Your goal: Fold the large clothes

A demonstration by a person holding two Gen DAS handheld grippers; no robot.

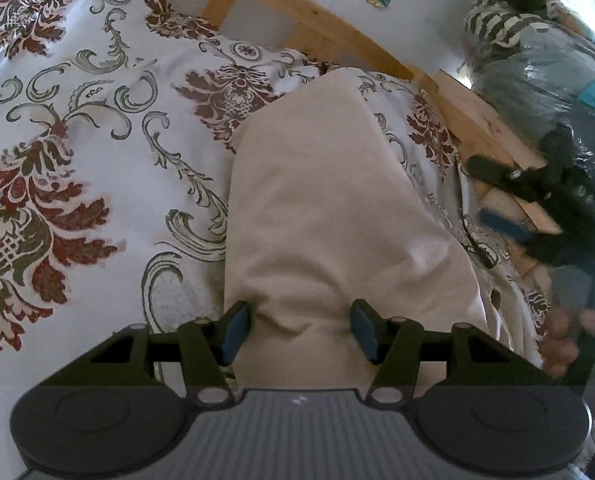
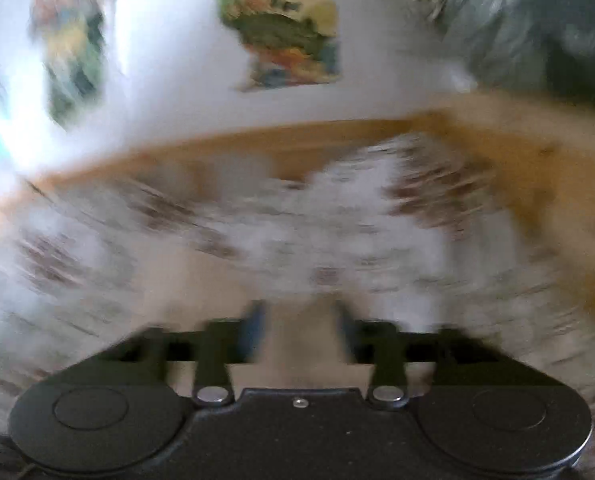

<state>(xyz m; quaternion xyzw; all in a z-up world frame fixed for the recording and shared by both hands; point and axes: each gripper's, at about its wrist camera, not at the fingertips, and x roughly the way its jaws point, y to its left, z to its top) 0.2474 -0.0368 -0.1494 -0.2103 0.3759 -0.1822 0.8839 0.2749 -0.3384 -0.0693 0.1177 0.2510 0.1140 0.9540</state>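
Cream garment laid lengthwise on the patterned bed, both grippers at its near end.

Left wrist view: the left gripper (image 1: 299,330) stands partly open, its blue pads apart on either side of the cream garment (image 1: 317,208) without pinching it, probably lined up to take the near edge for a fold. The garment runs away toward the wooden bed frame (image 1: 377,46); the right gripper (image 1: 493,196), jaws spread and empty, hangs right of the garment, nearer that frame.

Right wrist view: heavily blurred; the right gripper (image 2: 299,330) shows open jaws gripping nothing, with cream cloth dimly below them.
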